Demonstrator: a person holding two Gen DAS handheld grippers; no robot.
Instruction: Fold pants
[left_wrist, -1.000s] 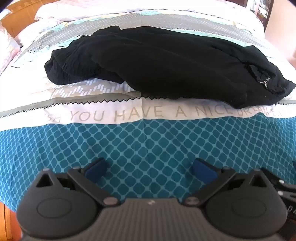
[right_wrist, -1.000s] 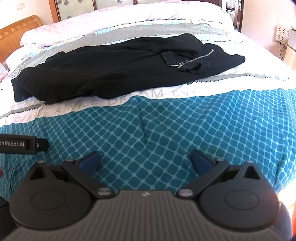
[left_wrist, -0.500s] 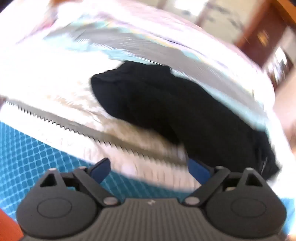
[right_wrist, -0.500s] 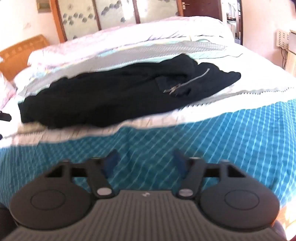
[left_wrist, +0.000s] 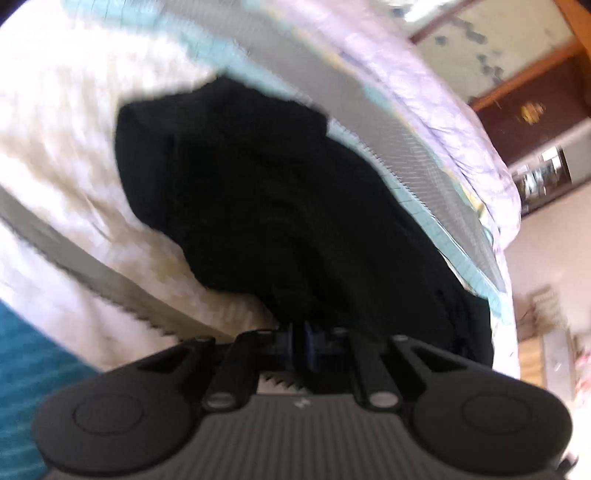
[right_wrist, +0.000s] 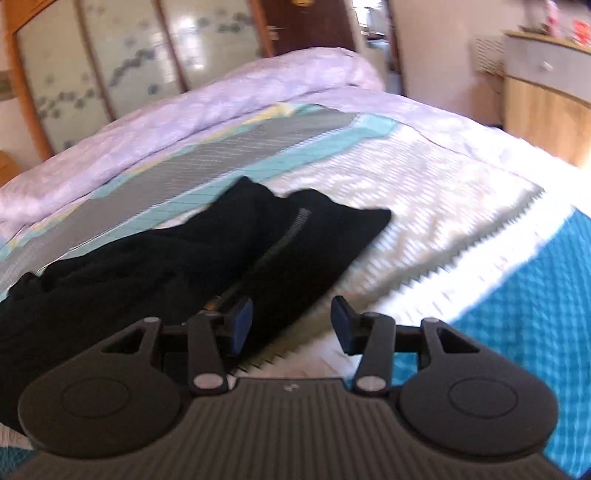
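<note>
Black pants (left_wrist: 280, 206) lie crumpled across the patterned bedspread (left_wrist: 74, 206). In the left wrist view, blurred, my left gripper (left_wrist: 300, 341) has its blue pads nearly together at the near edge of the pants; whether cloth is between them I cannot tell. In the right wrist view the waist end of the pants (right_wrist: 207, 266) with its silver zipper (right_wrist: 291, 229) lies just ahead. My right gripper (right_wrist: 291, 325) is open, its left pad over the black cloth edge and its right pad over the white bedspread (right_wrist: 443, 229).
A rolled lilac duvet (right_wrist: 221, 107) lies along the far side of the bed. A wooden cabinet (right_wrist: 546, 96) stands at the right, and sliding doors (right_wrist: 110, 62) stand behind the bed. The teal part of the bedspread (right_wrist: 546, 306) is nearest me.
Both grippers have moved forward from the teal edge to the pants. The left jaws have closed from wide open to nearly together. The right jaws have narrowed but stay open.
</note>
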